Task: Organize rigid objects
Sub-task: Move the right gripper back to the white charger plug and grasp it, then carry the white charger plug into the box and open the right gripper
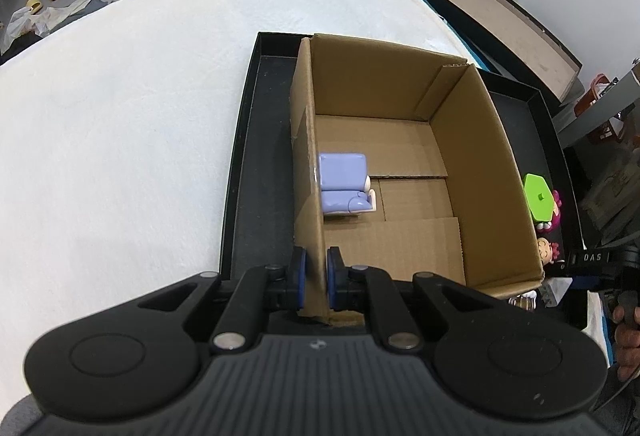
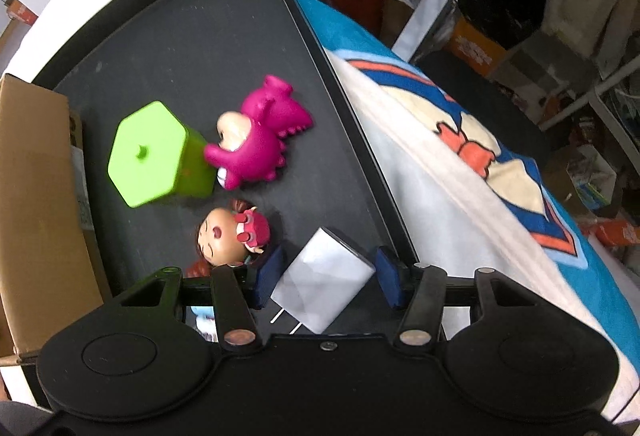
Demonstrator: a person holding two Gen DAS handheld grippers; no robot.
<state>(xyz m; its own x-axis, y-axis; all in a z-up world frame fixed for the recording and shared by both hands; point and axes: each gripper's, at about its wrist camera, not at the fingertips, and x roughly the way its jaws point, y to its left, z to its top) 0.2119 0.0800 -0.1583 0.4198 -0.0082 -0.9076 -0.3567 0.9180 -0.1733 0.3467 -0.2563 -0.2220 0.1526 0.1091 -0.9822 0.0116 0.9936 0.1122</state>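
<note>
Cardboard fills the left wrist view: the left gripper (image 1: 316, 284) is clamped on the near left wall of the box (image 1: 472, 172), both pads pressing the board, seemingly steadying it. The box sits in a black tray (image 1: 248, 156), and a lilac toy (image 1: 344, 182) already lies on its floor by that wall.

From the right wrist, the right gripper (image 2: 328, 282) straddles a white charger (image 2: 324, 280) on the tray floor, its prongs toward the camera. The charger lies skewed between the pads, corners at or just touching them, so a firm grip is not certain. The box is off to the gripper's left, past the doll (image 2: 230, 236), green block (image 2: 158, 152) and pink dinosaur (image 2: 260, 140).
</note>
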